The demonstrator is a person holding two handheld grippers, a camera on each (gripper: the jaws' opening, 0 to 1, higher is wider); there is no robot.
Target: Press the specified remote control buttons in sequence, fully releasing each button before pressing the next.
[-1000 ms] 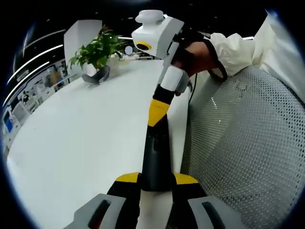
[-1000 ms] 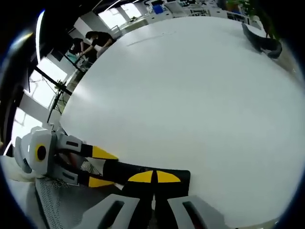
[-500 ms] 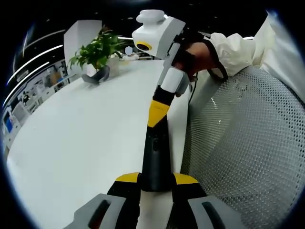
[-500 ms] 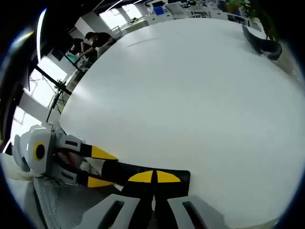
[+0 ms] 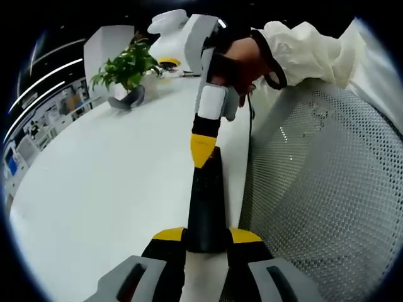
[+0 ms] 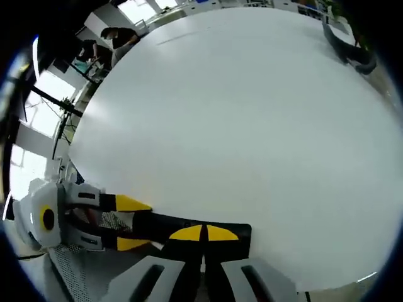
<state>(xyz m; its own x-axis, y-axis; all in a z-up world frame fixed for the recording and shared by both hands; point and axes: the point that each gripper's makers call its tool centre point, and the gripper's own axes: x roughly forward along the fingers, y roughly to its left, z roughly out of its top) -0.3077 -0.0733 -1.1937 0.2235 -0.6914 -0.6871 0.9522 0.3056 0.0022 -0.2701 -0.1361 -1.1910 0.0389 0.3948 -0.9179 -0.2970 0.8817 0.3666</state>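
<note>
Jaws of the left gripper (image 5: 206, 242) clamp the long black plastic remote (image 5: 206, 201) steady while the right gripper (image 5: 203, 150), tips together, presses its far end.

The white table (image 5: 107, 182) lies bare and open across most of its top, giving wide free passage toward its far side. The near edge is crowded: the dark remote control (image 5: 206, 207) lies there lengthwise, gripped at its near end between the jaws of the left tool (image 5: 206, 242), while the right tool (image 5: 203, 148), jaws together, comes down onto its far end. Just beside that edge a perforated mesh chair (image 5: 315, 189) blocks the side. Far off, a potted plant (image 5: 129, 69) and a dark curved object (image 6: 346, 50) stand on the table.
</note>
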